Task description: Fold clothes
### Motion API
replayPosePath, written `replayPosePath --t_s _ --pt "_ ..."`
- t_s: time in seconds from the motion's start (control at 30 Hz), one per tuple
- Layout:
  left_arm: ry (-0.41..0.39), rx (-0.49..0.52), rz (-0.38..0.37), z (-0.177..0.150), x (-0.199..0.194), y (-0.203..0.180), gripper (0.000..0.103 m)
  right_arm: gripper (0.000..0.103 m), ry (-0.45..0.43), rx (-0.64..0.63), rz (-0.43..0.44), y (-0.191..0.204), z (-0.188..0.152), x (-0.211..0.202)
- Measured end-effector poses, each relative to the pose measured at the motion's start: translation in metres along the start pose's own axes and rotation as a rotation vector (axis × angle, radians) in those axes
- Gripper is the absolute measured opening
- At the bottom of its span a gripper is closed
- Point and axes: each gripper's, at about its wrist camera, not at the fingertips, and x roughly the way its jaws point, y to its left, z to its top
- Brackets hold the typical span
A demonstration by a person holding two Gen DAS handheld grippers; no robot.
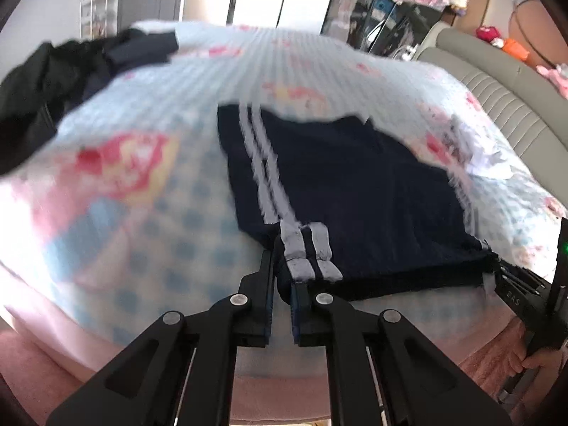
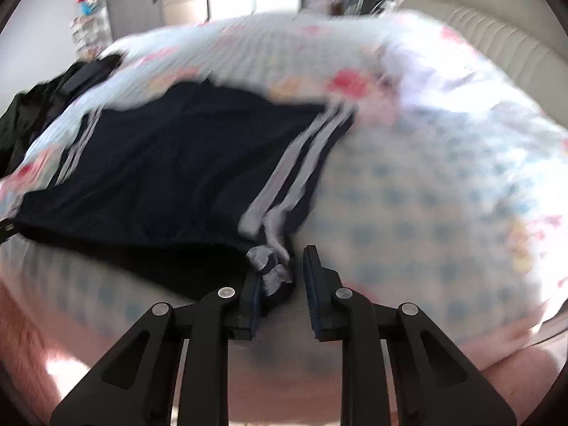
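My left tongs [image 1: 284, 266] clench the striped near corner of the navy shorts [image 1: 355, 184], which lie flat on the bed [image 1: 142, 213]. My right tongs [image 2: 284, 266] stand parted around the opposite corner, not pinching it.

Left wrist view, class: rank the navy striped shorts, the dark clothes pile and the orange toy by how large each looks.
1. Navy striped shorts, though nearness to the camera enlarges them.
2. Dark clothes pile.
3. Orange toy, far off, so true size unsure.
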Motion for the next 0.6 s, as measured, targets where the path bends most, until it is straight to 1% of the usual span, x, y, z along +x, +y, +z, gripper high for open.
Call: replayPosePath --t_s 0.03,0.07,0.1,0.13,0.17,0.2,0.27,0.33,0.43,0.47,0.5,0.53,0.57,0.6 --pt "-0.005 0.01 0.004 0.002 -0.005 -0.003 0.008 0.02 -0.036 -0.017 -0.035 0.002 0.0 -0.008" --pt "0.013 0.023 0.018 -0.001 -0.005 -0.006 0.008 0.022 -0.068 -0.036 -0.071 0.005 -0.001 -0.015" --pt "0.031 0.036 0.031 -0.003 -0.005 -0.008 0.008 0.024 -0.065 -0.062 -0.109 0.009 -0.006 -0.017" --pt "0.062 0.022 0.027 -0.008 -0.002 -0.007 0.008 0.026 -0.057 -0.085 -0.143 0.012 -0.01 -0.017" --pt "0.084 0.012 0.021 -0.013 0.001 -0.004 0.008 0.027 -0.015 -0.082 -0.148 0.012 -0.014 -0.012" --pt "0.127 0.006 0.016 -0.021 0.006 -0.002 0.008 0.027 0.017 -0.054 -0.127 0.007 -0.017 -0.009" --pt "0.156 0.002 -0.001 -0.029 0.009 0.001 0.008 0.027 0.075 0.001 -0.085 -0.002 -0.022 -0.005" --pt "0.155 0.0 -0.028 -0.033 0.001 0.002 0.008 0.027 0.053 0.013 -0.073 -0.005 -0.021 -0.017" --pt "0.144 0.016 -0.052 -0.029 -0.012 0.003 0.008 0.027 0.018 0.009 -0.062 -0.001 -0.027 -0.034" --pt "0.17 0.019 -0.067 -0.031 -0.008 0.006 0.009 0.028 0.016 0.006 -0.056 0.001 -0.029 -0.036" --pt "0.197 0.021 -0.082 -0.032 -0.003 0.009 0.012 0.028 0.052 -0.001 -0.046 0.003 -0.03 -0.027" --pt "0.206 0.004 -0.093 -0.032 -0.002 0.013 0.024 0.028 0.092 -0.005 -0.036 0.004 -0.032 -0.017" --pt "0.215 -0.013 -0.105 -0.032 -0.001 0.017 0.034 0.03 0.15 0.006 -0.021 0.003 -0.033 -0.005" --pt "0.224 -0.03 -0.116 -0.032 0.0 0.021 0.034 0.03 0.166 0.019 -0.011 0.001 -0.032 -0.003"
